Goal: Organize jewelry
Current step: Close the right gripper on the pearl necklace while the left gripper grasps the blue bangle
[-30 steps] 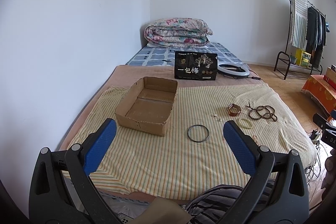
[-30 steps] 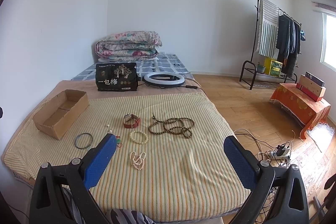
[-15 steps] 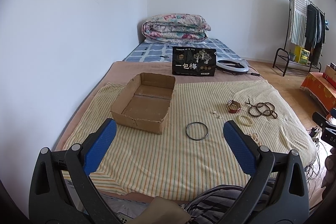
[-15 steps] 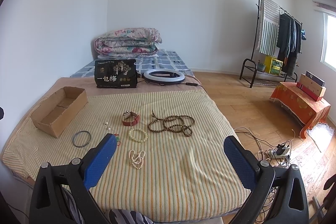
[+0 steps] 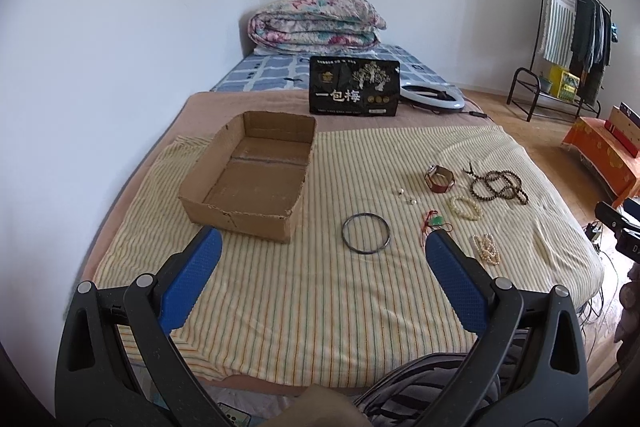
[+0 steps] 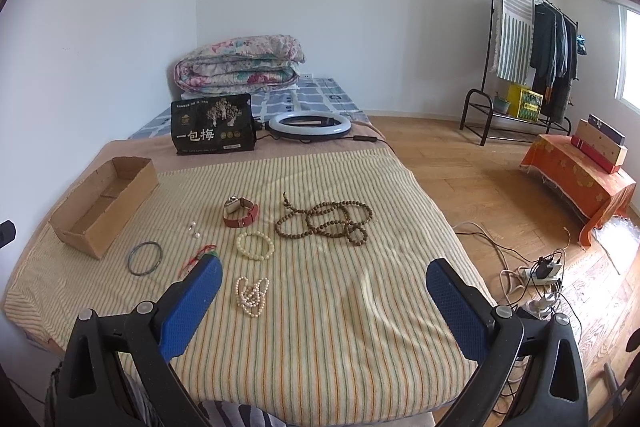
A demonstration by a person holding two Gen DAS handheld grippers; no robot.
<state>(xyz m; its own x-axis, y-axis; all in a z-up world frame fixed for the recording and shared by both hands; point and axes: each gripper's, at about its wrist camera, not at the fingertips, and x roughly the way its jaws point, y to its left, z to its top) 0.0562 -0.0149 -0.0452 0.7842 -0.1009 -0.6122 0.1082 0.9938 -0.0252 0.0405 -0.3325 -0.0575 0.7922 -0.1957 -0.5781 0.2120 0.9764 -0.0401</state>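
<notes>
An empty cardboard box (image 5: 256, 171) (image 6: 102, 203) sits on the left of the striped cloth. Right of it lies jewelry: a dark bangle (image 5: 365, 231) (image 6: 145, 257), a red-strap watch (image 5: 440, 179) (image 6: 241, 213), a brown bead necklace (image 5: 498, 185) (image 6: 326, 221), a cream bead bracelet (image 5: 464, 207) (image 6: 255, 245), a pearl strand (image 5: 486, 248) (image 6: 251, 295), a red-corded green pendant (image 5: 435, 222) (image 6: 200, 254) and two small pearl earrings (image 5: 405, 195) (image 6: 194, 230). My left gripper (image 5: 320, 259) and right gripper (image 6: 324, 289) hover open above the near edge, holding nothing.
A black printed bag (image 5: 354, 86) stands behind the cloth beside a ring light (image 5: 432, 95), with a folded quilt (image 5: 316, 27) at the wall. A clothes rack (image 6: 528, 39), an orange-covered bench (image 6: 580, 183) and a power strip with cables (image 6: 540, 273) are on the floor to the right.
Both grippers have moved forward and slightly up over the bed, so the box and jewelry sit lower and closer in view. Jaws stay open; nothing on the cloth has moved.
</notes>
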